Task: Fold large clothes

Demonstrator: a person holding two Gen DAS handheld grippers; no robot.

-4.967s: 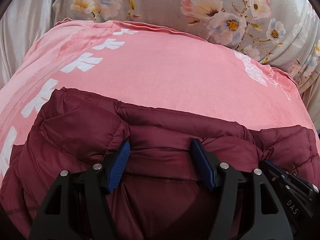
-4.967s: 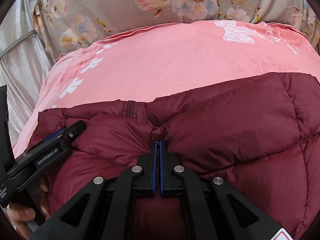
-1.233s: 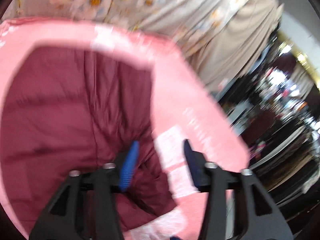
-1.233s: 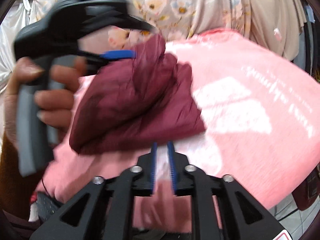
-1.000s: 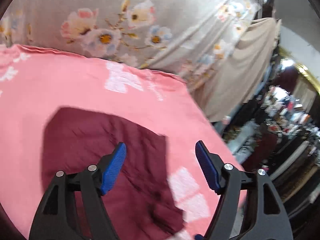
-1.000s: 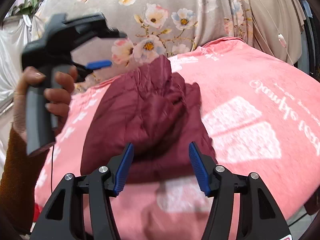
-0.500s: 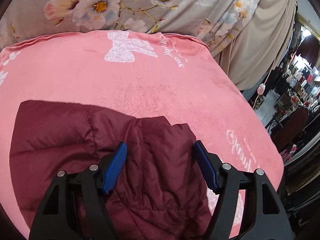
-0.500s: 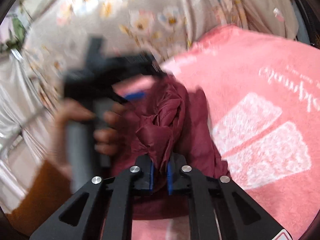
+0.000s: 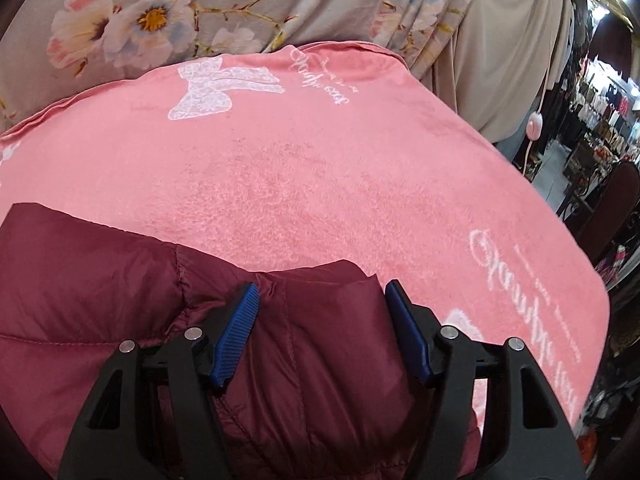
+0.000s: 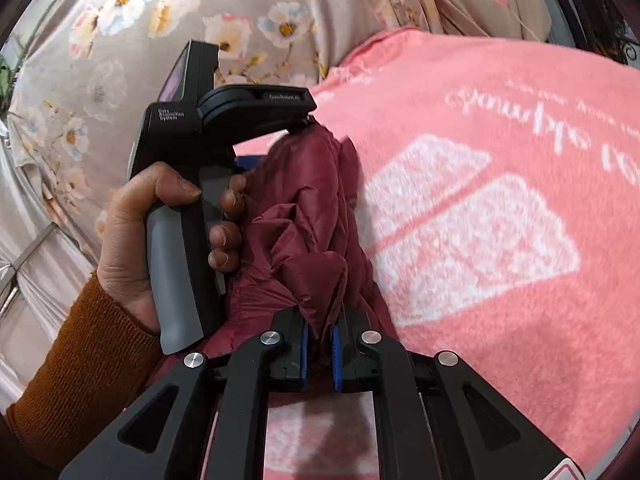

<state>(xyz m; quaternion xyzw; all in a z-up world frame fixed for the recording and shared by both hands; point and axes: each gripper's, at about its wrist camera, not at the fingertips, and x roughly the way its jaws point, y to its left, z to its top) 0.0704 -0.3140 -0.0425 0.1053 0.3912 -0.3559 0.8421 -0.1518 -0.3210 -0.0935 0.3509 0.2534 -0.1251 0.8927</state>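
A dark red puffer jacket (image 9: 120, 300) lies folded on a pink blanket (image 9: 320, 160). My left gripper (image 9: 320, 336) points down at its near right corner. The blue pads (image 9: 236, 336) straddle a padded fold, and I see no squeeze on it. In the right wrist view the jacket (image 10: 312, 216) rises in a bunched ridge. My right gripper (image 10: 319, 332) is shut on the lower end of that ridge, with fabric pinched between its pads. A hand (image 10: 136, 220) in an orange-brown sleeve (image 10: 80, 360) holds the left gripper's handle (image 10: 180, 240) against the far side of the ridge.
A floral curtain (image 9: 160, 12) and a beige drape (image 9: 500, 60) hang behind the blanket. The blanket's edge drops off at the right, near a dark chair (image 9: 612, 208) and shop racks. Bare pink blanket (image 10: 520, 320) spreads right of the jacket.
My right gripper went from open over the jacket to shut on a bunch of it. My left gripper came down and closer, so the jacket's corner now sits between its fingers.
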